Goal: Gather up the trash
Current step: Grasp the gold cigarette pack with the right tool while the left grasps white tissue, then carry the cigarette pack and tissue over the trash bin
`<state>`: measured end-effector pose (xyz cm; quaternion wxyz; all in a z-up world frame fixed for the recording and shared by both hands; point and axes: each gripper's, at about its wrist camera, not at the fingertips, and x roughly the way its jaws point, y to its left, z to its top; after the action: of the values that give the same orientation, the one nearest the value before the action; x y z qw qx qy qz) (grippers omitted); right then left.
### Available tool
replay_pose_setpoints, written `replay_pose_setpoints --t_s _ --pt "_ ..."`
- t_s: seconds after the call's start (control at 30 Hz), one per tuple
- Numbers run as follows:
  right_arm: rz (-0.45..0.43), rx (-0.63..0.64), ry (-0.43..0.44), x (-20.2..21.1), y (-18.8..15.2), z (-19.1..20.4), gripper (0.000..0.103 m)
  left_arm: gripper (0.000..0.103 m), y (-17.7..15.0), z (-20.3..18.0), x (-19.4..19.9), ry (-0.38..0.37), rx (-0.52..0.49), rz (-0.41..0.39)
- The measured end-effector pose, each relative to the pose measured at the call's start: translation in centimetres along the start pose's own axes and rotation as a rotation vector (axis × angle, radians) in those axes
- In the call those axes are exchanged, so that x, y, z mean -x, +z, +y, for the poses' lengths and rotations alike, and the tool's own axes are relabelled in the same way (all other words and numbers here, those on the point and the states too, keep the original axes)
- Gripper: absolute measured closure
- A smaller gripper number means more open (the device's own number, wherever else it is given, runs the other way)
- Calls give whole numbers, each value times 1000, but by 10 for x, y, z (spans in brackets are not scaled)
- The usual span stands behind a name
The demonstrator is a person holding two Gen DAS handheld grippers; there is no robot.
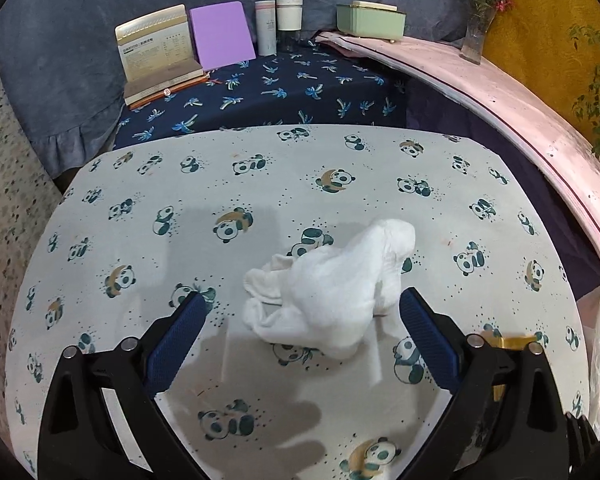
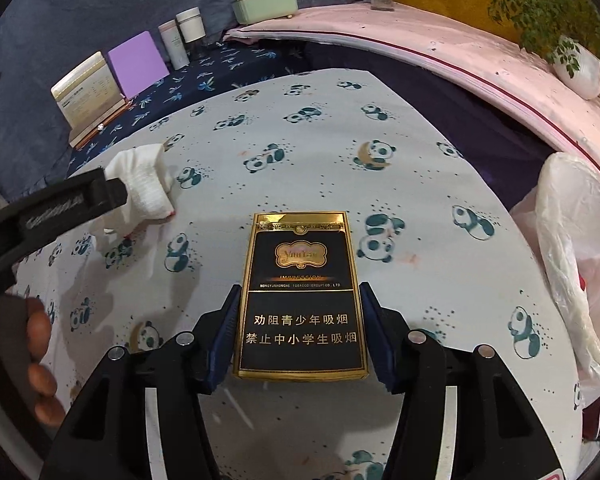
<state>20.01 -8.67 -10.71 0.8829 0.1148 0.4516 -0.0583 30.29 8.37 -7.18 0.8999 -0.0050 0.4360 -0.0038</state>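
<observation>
Right wrist view: right gripper (image 2: 298, 330) clamped on black-and-gold cigarette pack (image 2: 300, 300) on panda tablecloth (image 2: 420, 184). Left gripper (image 1: 302, 316) spread wide, straddling crumpled white tissue (image 1: 328, 284) untouched; plastic bag (image 2: 572, 248) at table's right edge.

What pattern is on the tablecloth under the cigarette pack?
Pandas on pale cloth: tablecloth, clearest in the right wrist view.

Tabletop (image 1: 340, 152) cloth: pale grey w/ teal pandas. Tissue (image 1: 332, 284) white. Cig box (image 2: 300, 296) black w/ gold trim. Notebook (image 1: 222, 34) purple. Fingers (image 1: 180, 336) blue pads, black frame.
</observation>
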Motion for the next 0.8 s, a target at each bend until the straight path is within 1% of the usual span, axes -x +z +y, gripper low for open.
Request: replay_pose_setpoints --t_s 0.03,0.07,0.1,0.13,0.17,0.2,0.23,0.3,0.5,0.8 --pt "-2 2 -3 1 -1 -1 49 30 -1 -1 -2 -9 2 9" --pt "-5 5 -6 2 -1 -2 49 48 -2 -1 -6 -28 2 36" --pt "-7 6 -7 3 -2 -4 49 62 -2 -2 -9 -40 4 58" --pt "-8 4 -6 3 -2 -5 49 70 -5 -3 -11 -52 4 75" --pt "-8 0 -4 4 -2 -7 49 82 -6 -3 -11 -54 1 84" --pt "-9 -7 -1 5 -2 -9 49 90 -9 -4 -10 -48 -4 85" --pt "-10 -11 1 6 -2 -10 49 94 -12 -5 -8 -45 -8 82" --pt "-16 -17 4 9 -2 -13 49 97 -16 -6 -1 -57 -7 84" --pt "-38 -30 14 25 -7 -22 49 98 -29 -16 24 -81 -24 71" --pt "-74 -63 3 56 -18 -49 49 98 -55 -50 61 -117 -77 68"
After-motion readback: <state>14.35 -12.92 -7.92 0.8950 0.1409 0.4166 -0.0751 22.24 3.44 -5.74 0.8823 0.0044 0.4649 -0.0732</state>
